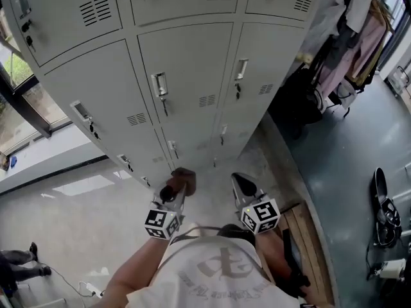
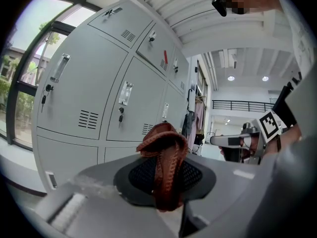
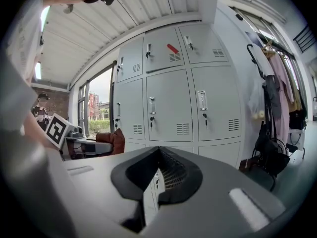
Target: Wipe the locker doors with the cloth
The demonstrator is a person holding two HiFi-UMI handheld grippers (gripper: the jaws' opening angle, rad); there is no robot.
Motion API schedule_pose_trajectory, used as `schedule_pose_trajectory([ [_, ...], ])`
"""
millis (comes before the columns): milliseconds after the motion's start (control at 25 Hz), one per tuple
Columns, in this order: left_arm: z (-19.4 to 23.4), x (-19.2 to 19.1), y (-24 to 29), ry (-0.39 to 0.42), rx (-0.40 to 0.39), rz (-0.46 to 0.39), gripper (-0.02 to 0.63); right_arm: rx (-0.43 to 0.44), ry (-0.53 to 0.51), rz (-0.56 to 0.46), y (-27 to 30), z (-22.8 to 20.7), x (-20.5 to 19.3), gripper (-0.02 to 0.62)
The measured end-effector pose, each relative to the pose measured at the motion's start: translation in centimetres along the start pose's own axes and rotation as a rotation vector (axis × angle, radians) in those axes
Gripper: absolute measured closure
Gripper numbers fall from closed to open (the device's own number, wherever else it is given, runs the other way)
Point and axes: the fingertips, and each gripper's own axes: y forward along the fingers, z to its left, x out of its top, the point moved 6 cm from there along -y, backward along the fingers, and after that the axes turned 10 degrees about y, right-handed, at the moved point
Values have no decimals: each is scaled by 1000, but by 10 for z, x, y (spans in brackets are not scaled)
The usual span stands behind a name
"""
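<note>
Left gripper [image 1: 174, 191] jaws clamped on the brown cloth [image 1: 184, 179], held short of the lockers [image 1: 186, 76], no contact. Right gripper [image 1: 243, 186] jaws together, empty. Looks like the approach step. Next: press cloth flat on a door, clear of the handles.

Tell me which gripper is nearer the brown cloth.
Left. The left gripper is shut on the cloth; the right gripper hangs beside it, apart, jaws together with nothing between them.
</note>
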Motion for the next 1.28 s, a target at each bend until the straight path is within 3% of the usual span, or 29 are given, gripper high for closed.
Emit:
schedule_pose_trajectory([
  [480,30,-16,10,-25,78,63,517,94,14,48,50,-5,-6,588],
  [1000,9,3,129,-52,202,107,517,241,-2,79,89,-113,27,588],
  [1280,15,13,175,-168,376,94,517,342,2,100,114,-175,47,588],
])
